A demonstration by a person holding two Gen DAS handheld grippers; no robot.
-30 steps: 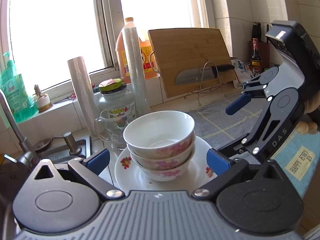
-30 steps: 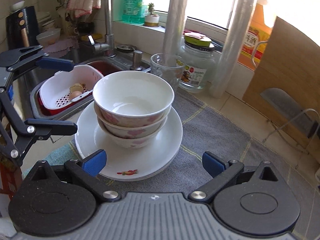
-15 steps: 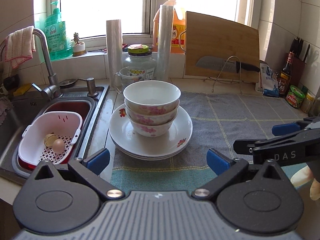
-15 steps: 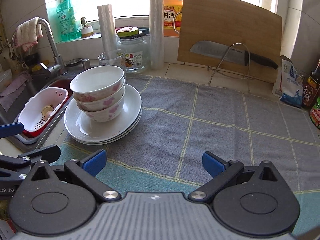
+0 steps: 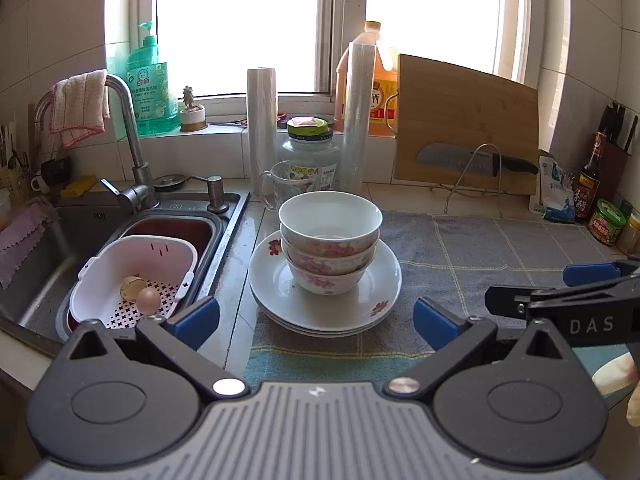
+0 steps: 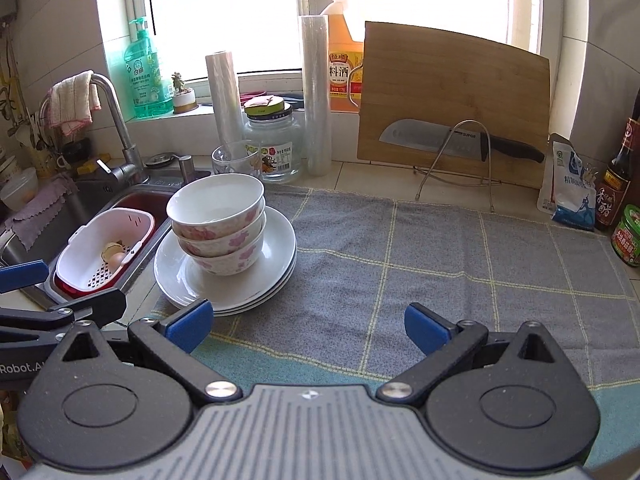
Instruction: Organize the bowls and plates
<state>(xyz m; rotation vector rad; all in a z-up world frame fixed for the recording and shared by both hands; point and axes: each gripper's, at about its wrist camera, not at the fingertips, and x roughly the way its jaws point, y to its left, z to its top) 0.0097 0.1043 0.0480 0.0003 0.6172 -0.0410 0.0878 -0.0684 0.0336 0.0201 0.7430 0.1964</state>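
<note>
Behind the bowls [image 5: 330,240], both claws have withdrawn.

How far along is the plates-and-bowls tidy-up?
Done: three bowls nested on the stacked plates, at the grey towel's sink-side edge. In hand: nothing; left tool and right tool are open, short of the stack. Left: nothing loose visible.

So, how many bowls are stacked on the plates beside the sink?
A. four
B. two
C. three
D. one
C: three nested bowls with pink flowers stand on the stack of white plates, seen the same way from the right wrist camera.
</note>
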